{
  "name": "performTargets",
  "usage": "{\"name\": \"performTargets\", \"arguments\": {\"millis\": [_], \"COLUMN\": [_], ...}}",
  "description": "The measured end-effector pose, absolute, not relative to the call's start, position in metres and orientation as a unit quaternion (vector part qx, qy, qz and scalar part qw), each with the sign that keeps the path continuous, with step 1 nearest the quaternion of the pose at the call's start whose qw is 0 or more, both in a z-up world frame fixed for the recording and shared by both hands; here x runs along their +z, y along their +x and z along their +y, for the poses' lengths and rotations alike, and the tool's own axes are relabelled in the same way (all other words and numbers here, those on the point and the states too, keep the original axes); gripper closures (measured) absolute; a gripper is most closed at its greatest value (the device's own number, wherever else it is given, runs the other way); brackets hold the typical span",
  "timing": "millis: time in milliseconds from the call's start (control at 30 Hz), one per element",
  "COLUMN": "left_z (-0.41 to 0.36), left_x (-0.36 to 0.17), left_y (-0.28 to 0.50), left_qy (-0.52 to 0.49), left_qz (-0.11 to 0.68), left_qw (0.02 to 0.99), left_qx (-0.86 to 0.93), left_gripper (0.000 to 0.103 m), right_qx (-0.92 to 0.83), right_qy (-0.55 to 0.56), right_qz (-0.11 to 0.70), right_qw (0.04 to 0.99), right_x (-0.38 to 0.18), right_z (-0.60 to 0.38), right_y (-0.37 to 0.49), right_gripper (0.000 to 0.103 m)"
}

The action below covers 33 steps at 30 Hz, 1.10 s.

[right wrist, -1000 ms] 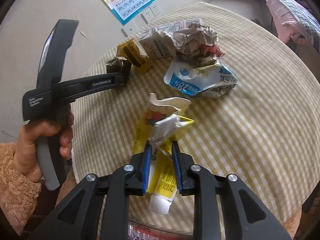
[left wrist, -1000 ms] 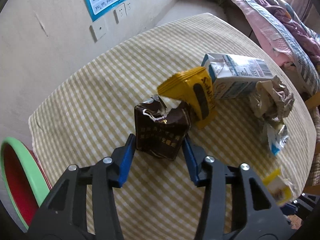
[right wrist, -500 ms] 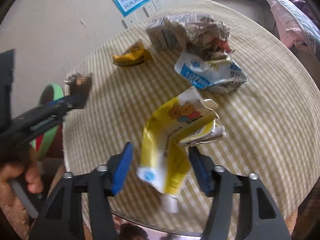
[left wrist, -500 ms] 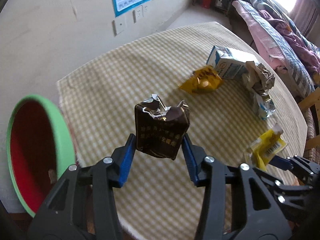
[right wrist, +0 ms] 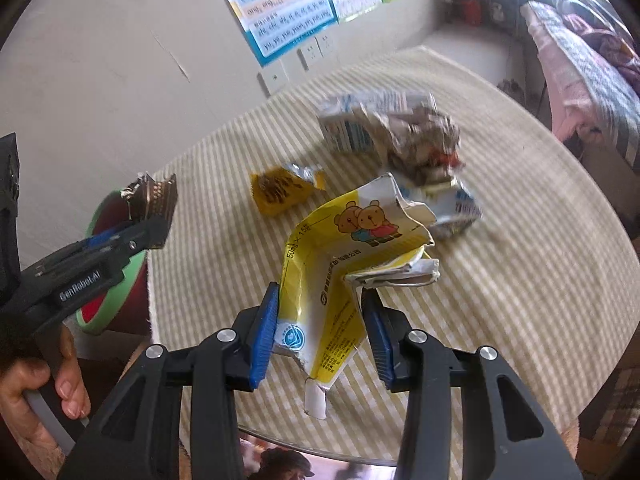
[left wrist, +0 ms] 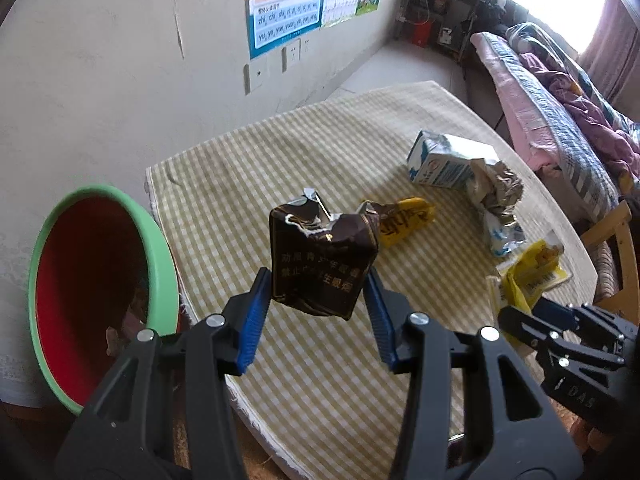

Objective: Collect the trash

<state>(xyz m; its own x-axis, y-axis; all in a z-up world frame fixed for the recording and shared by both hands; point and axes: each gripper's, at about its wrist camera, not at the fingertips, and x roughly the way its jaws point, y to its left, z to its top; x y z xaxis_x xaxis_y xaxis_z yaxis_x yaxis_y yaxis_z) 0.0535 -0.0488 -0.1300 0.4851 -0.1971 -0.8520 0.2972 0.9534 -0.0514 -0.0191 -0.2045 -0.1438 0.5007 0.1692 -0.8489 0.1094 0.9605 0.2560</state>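
1. Bin [left wrist: 160, 248]: green rim, red inside, standing at far left just off the edge of the surface [left wrist: 248, 168]; judged the drop point for the trash.
2. Left tool [left wrist: 318, 304]: clamped on a crushed dark brown carton [left wrist: 320, 264], blue pads pressing both sides, carton raised clear of the checked cloth and near the bin, not yet over its mouth.
3. Step in hand, as a judgement: carry phase, with one item lifted in each tool and neither yet released.
4. Centre of the surface: yellow wrapper [left wrist: 404, 220] lying flat, apart from both tools.
5. Further right: white-and-blue milk carton [left wrist: 444, 160] on its side, touching a crumpled paper wad [left wrist: 498, 188]; crushed blue-and-white pack [left wrist: 502, 234] just beside the wad.
6. Right tool [right wrist: 320, 320]: jaws closing on a torn yellow-and-white box with a bear print [right wrist: 340, 280]; box between the pads, both pads against its sides, top flap bent over to the right.
7. Next move, left: swing further left until the brown carton hangs over the bin mouth, then spread the jaws.
8. Next move, right: firm the hold first, since the thin torn card may buckle or slip; then follow across to the bin.
9. Remaining after both drops: four loose items on the surface.
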Motion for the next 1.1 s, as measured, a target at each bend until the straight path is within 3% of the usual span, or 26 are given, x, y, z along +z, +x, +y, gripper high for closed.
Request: {"name": "performTargets", "arguments": {"millis": [1100], "left_z": [-0.020], "left_x": [-0.120], "left_y": [0.046], "left_qy": [0.027], "left_qz": [0.477], "left_qw": [0.869], "left_qx": [-0.126], "left_gripper": [0.058], "right_qx": [0.042], "right_qy": [0.099], "right_qz": [0.481], "right_qw": [0.870], "right_x": [-0.113], "right_z": [-0.181], "right_y": [-0.021], "right_gripper": [0.062]}}
